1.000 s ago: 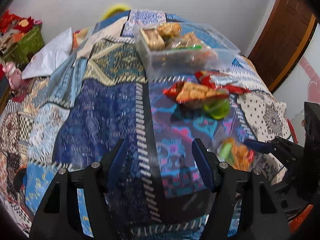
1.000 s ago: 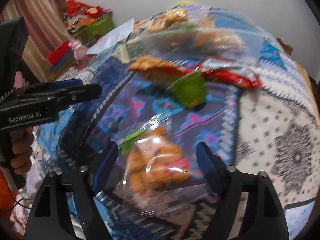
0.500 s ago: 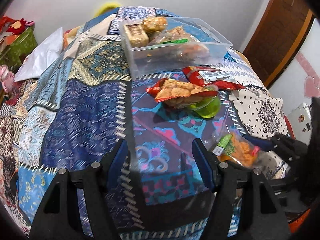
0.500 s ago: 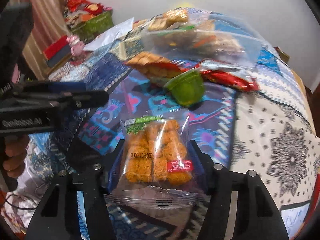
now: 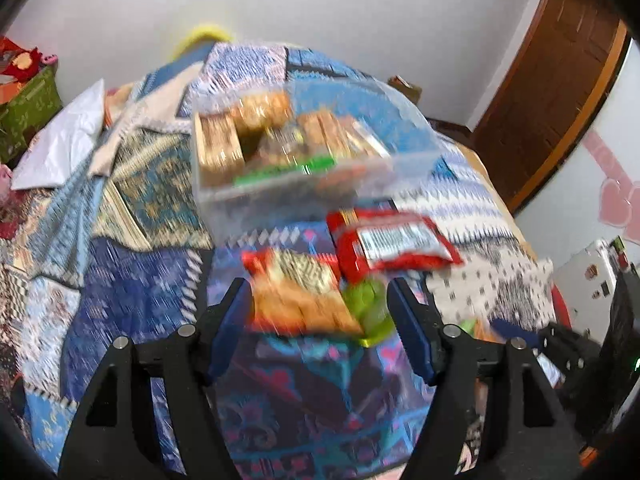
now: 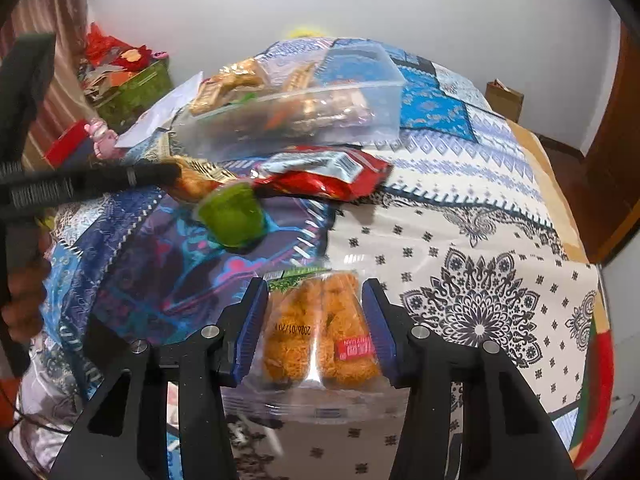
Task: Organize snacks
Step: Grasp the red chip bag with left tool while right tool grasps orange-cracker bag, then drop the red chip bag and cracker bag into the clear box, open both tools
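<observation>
Left wrist view, badly blurred: the left tool (image 5: 318, 316) hangs spread wide over the patchwork bed quilt (image 5: 132, 280), framing an orange-and-red snack packet (image 5: 296, 294) at centre.

Right wrist view: the right tool (image 6: 316, 322) pinches a clear packet of orange fried snacks (image 6: 320, 336), lower centre; the clear plastic snack-filled tub (image 6: 296, 112) sits upper centre.

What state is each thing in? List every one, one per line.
Right gripper: shut on the orange snack bag, lifted.
Left gripper: open, empty, above the cracker bag.
Clear bin: lidless, part filled with snacks.
Red packet: lying sealed on the bedspread.
Green cup: tipped on its side.
</observation>
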`<state>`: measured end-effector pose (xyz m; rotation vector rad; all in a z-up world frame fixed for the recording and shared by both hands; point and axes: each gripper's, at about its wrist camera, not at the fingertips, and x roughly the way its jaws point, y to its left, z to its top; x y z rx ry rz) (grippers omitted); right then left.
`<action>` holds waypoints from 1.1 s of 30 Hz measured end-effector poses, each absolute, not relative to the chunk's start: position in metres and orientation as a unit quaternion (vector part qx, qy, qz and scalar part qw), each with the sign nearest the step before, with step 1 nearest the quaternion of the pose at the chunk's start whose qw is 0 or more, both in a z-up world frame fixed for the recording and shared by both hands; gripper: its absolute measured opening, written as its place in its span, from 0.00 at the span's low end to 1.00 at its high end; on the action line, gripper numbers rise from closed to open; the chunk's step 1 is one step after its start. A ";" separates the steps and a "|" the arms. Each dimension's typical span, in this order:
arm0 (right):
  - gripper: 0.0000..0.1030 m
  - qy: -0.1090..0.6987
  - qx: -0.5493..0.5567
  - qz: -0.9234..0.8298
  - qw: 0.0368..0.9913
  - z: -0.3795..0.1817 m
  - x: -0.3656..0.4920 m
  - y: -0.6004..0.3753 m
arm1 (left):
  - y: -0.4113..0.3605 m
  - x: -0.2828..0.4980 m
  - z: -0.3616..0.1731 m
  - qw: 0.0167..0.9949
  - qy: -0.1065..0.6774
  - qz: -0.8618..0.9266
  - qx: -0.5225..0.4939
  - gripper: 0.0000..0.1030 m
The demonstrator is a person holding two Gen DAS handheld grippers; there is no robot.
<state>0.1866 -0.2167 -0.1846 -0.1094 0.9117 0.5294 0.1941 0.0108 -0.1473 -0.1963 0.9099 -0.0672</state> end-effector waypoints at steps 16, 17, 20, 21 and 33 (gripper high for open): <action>0.61 0.465 -0.042 0.260 0.845 -0.204 0.195 -0.228 | 0.017 0.239 -0.214 0.842 0.532 -0.032 -0.077 0.77; 0.61 0.465 -0.042 0.260 0.845 -0.206 0.194 -0.229 | 0.016 0.240 -0.218 0.842 0.534 -0.030 -0.072 0.77; 0.61 0.460 -0.043 0.259 0.848 -0.207 0.193 -0.228 | 0.009 0.242 -0.224 0.842 0.536 -0.028 -0.056 0.77; 0.61 0.458 -0.042 0.257 0.850 -0.207 0.194 -0.228 | 0.008 0.242 -0.224 0.844 0.533 -0.028 -0.055 0.77; 0.53 0.438 -0.023 0.249 0.864 -0.192 0.192 -0.232 | -0.003 0.212 -0.215 0.866 0.496 -0.044 -0.035 0.53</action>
